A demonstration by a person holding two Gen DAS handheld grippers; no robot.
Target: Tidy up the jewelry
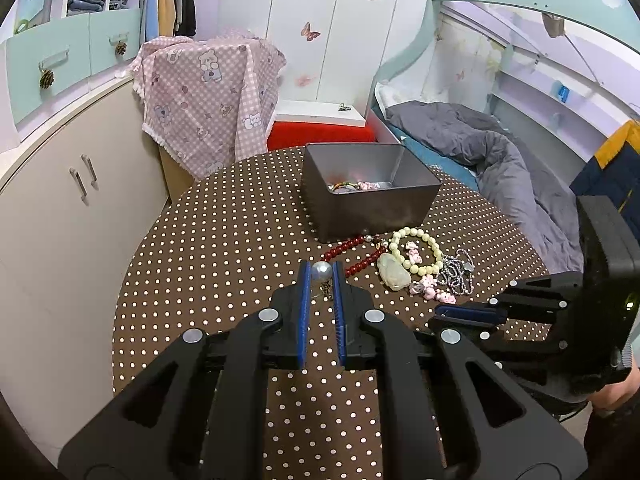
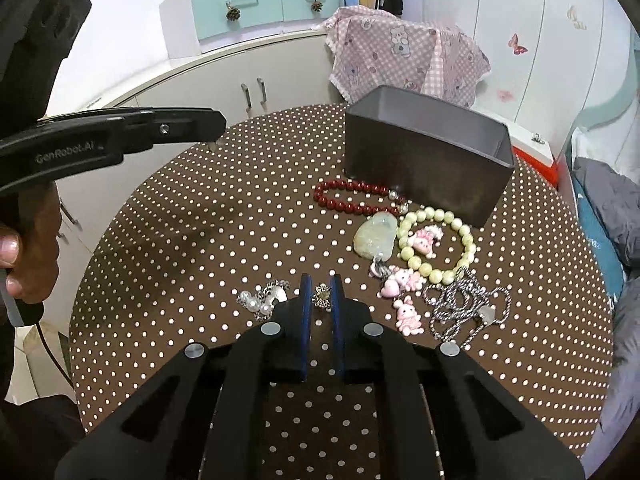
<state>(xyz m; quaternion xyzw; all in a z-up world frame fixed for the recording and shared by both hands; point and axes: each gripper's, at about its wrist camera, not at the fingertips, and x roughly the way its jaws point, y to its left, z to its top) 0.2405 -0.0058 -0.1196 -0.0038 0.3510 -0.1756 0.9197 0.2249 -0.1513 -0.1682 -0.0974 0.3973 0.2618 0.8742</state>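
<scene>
Claws both clamped: left claw (image 1: 321,272) on pearl earring (image 1: 322,271), right claw (image 2: 321,294) on small brooch (image 2: 322,295)

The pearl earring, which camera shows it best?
The left wrist view. There the pearl earring sits close and centred between the pads of the left gripper, which is shut on it, its small dangle hanging below. The right wrist view shows that gripper only from the side, and the earring is hidden there apart from a tiny tip.

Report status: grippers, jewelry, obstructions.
Left gripper shut on pearl earring. Right gripper shut on small ornament. Gray box unobstructed; bracelets still out.
</scene>
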